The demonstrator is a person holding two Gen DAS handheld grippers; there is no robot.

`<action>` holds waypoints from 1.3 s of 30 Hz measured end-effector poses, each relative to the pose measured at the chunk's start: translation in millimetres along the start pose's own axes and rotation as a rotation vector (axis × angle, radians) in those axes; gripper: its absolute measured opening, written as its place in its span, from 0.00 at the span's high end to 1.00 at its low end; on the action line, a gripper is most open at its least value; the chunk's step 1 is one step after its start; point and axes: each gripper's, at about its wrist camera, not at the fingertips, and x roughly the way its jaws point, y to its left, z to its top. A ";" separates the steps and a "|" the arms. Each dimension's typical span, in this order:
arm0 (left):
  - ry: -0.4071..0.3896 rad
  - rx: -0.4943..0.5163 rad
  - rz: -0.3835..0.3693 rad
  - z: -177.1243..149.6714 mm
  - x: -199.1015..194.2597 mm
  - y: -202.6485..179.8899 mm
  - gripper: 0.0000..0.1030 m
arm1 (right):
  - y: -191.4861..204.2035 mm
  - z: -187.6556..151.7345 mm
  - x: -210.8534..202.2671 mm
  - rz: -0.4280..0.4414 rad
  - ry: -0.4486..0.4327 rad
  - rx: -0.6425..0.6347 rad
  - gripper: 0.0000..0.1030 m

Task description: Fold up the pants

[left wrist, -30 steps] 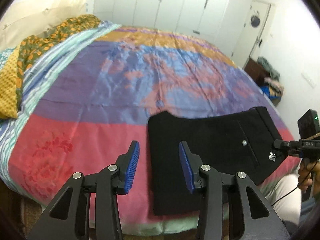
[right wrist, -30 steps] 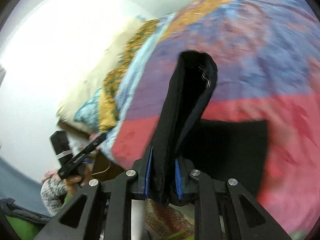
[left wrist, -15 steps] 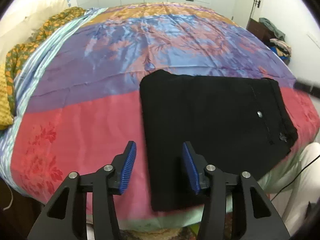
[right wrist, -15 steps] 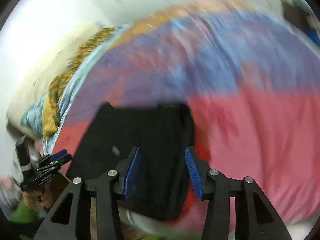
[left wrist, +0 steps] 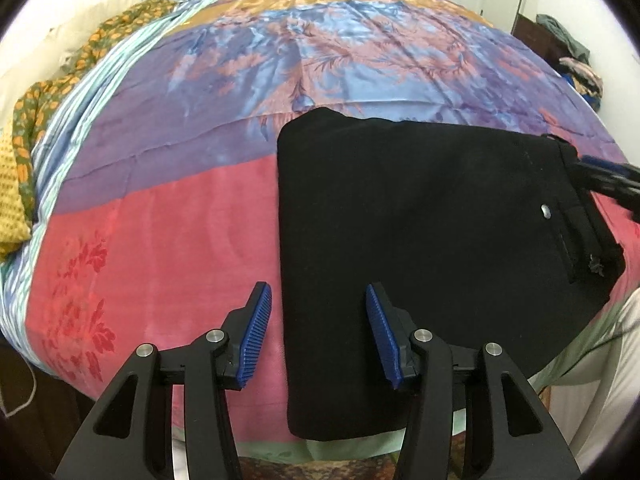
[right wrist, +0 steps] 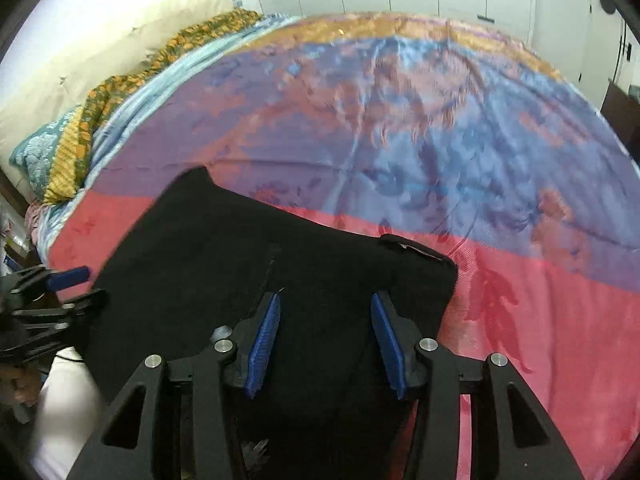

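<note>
Released a second ago from the right gripper [right wrist: 324, 340], which had held a raised fold, the black pants [left wrist: 420, 232] now lie flat as a compact rectangle on the pink band of the bedspread [left wrist: 160, 248], near the bed's front edge, waistband and metal button [left wrist: 545, 211] to the right in the left wrist view. Judged from this, the fold looks nearly complete; doing the step well would mean pressing the layers flat, squaring the edges and pulling both tools clear without dragging the cloth. Both grippers are spread wide and hold nothing. From its own camera, the right gripper hovers over the waistband end, fingers apart above the dark fabric; whether they touch it cannot be told. From the left wrist camera, the left gripper [left wrist: 318, 340] straddles the garment's left edge.
</note>
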 end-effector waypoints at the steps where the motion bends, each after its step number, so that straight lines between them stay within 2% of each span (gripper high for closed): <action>1: 0.001 -0.004 -0.001 -0.3 -0.1 0.1 0.50 | 3.6 -2.0 -13.8 0.004 -0.020 -0.013 0.53; 4: 0.000 0.000 0.001 -1.1 -0.5 -0.4 0.50 | 21.5 -18.9 -50.1 0.016 -0.064 -0.053 0.53; 7: 0.002 -0.002 -0.001 -2.4 1.2 -2.3 0.49 | 39.8 -46.1 -61.9 0.036 -0.070 -0.097 0.53; 9: 0.006 -0.002 -0.002 -4.5 2.7 -4.6 0.47 | 50.8 -66.6 -49.1 0.029 -0.026 -0.133 0.54; 11: 0.014 0.006 -0.005 -6.8 5.0 -7.7 0.45 | 48.2 -93.8 -17.5 0.004 0.078 -0.109 0.53; 13: 0.013 0.022 0.002 -10.8 6.3 -11.1 0.43 | 47.3 -105.5 -12.0 0.014 0.047 -0.069 0.53; 16: 0.007 0.018 -0.001 -14.6 7.2 -11.7 0.41 | 47.4 -101.6 -12.7 0.009 0.038 -0.042 0.53; 21: 0.007 -0.002 -0.015 -16.8 9.9 -9.8 0.39 | 34.4 -102.0 -9.4 0.063 0.032 0.028 0.53; 39: 0.019 0.003 0.008 -21.4 18.9 -10.5 0.27 | 38.0 -101.8 -4.6 0.053 0.050 0.017 0.53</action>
